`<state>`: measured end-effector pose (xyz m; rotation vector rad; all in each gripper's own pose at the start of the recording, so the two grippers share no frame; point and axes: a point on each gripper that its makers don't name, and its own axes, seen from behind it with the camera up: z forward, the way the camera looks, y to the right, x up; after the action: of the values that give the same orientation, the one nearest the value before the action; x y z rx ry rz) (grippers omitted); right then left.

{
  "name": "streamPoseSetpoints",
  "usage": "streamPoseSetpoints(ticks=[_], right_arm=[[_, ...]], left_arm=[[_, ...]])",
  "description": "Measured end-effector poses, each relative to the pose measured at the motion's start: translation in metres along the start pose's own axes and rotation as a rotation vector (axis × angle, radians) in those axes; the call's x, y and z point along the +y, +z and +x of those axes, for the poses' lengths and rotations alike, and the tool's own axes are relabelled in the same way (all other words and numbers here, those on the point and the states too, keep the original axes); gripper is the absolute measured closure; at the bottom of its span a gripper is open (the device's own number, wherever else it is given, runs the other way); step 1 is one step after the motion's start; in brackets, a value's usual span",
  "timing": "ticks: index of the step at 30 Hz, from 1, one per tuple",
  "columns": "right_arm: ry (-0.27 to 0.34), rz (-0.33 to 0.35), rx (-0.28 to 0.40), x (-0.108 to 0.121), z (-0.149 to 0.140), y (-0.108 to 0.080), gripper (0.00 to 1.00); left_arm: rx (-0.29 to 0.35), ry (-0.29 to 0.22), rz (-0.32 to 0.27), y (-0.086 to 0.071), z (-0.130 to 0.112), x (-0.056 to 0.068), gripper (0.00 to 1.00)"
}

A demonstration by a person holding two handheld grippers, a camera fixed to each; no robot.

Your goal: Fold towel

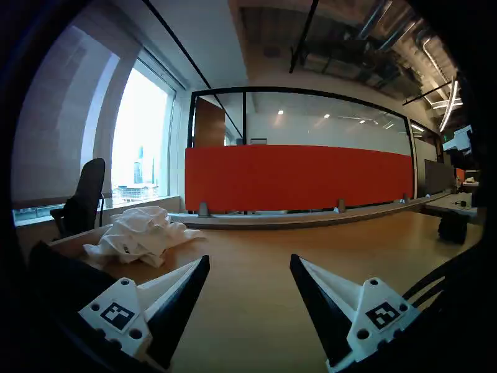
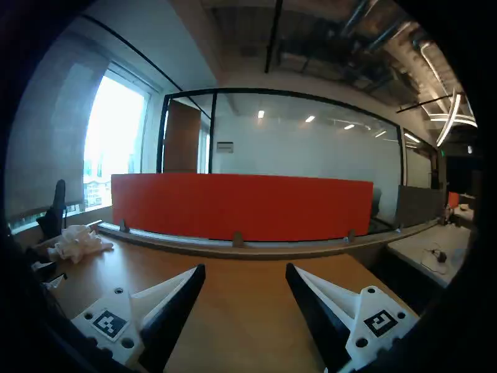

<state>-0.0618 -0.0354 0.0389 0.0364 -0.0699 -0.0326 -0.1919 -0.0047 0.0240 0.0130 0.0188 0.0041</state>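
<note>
A crumpled white towel (image 1: 141, 235) lies in a heap on the wooden table (image 1: 261, 298), ahead and to the left of my left gripper (image 1: 250, 264). That gripper is open, its fingers wide apart with nothing between them, low over the tabletop. In the right gripper view the same towel (image 2: 77, 242) sits far off at the left edge of the table (image 2: 242, 317). My right gripper (image 2: 245, 271) is open too and holds nothing, well to the right of the towel.
An orange divider panel (image 1: 298, 177) runs along the table's far edge. A black office chair (image 1: 81, 199) stands by the window behind the towel. A dark object (image 1: 452, 227) rests at the table's right end. Another desk with cables (image 2: 435, 248) lies to the right.
</note>
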Motion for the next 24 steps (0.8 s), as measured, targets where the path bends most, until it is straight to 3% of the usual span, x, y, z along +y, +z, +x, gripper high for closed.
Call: streamPoseSetpoints(ticks=[18, 24], right_arm=[[-0.013, -0.044, 0.029, 0.029, -0.001, 0.008, 0.0], [-0.012, -0.049, 0.069, 0.039, 0.001, 0.006, 0.0]], left_arm=[[0.0, -0.001, 0.0, 0.0, 0.0, 0.0, 0.04], [-0.001, 0.0, 0.0, 0.0, 0.001, 0.0, 0.04]])
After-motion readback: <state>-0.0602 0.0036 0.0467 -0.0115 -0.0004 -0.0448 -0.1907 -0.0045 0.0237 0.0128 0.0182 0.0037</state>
